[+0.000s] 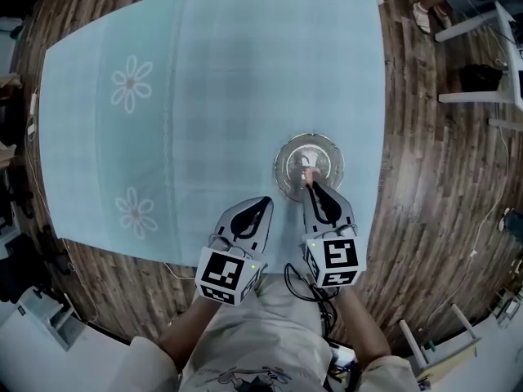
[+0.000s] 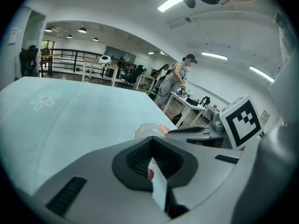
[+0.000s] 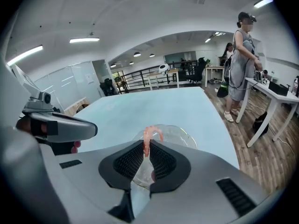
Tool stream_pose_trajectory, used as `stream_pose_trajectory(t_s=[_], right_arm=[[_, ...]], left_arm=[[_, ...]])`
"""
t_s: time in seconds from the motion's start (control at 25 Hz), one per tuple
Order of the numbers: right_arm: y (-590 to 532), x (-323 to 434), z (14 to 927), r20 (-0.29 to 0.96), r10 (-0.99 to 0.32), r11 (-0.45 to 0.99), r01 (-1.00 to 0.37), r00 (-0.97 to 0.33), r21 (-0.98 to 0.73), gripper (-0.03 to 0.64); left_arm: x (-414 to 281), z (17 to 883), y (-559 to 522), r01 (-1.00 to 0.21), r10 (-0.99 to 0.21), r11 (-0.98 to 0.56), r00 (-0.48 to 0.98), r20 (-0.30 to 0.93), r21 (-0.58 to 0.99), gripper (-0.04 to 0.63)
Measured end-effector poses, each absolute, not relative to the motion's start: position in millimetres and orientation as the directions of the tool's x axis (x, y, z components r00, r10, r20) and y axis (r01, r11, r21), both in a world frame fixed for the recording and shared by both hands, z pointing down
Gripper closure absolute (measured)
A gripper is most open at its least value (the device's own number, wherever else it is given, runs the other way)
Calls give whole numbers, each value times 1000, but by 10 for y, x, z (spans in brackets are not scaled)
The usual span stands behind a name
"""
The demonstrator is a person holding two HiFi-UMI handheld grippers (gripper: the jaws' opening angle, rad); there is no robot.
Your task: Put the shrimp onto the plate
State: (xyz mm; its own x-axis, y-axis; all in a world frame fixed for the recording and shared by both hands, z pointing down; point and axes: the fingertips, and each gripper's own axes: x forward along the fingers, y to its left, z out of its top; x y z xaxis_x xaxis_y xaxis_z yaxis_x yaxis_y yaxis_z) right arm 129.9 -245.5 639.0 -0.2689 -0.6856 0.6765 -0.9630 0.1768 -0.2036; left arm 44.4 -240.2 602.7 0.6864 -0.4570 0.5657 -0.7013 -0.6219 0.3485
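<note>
Holding my left gripper (image 1: 263,204) low over the near edge of the pale blue flower-print desk cloth (image 1: 204,96), fingers clenched on nothing, I judge it parked simply to leave room. My right gripper (image 1: 311,184) has its fingers grasping the curled pink shrimp (image 3: 146,143) by one end, hanging it above the round clear glass plate (image 1: 286,158), so a release should land it there. Nothing stands between shrimp and plate. White-legged furniture (image 1: 482,64) stands well apart on the wood-plank floor (image 1: 425,178).

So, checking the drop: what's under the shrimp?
A round clear glass plate, below the curled pink shrimp pinched in the right gripper; its fingers hide the plate's near edge.
</note>
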Motion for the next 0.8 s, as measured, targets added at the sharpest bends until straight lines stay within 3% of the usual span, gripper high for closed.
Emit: stream_pose_trajectory(t_s=[0.48,0.8], right_arm=[[-2526,1270,6856,820,-517,191,-967,-245,-168,557],[-2521,1322,6850,824,-534,143,-980,-192,-136,557]], left_arm=[[430,6202,-2481,-706,-439,-616,676,591,349,595],[341,6166,-2474,-705,-447,-617,679,583,349,597]])
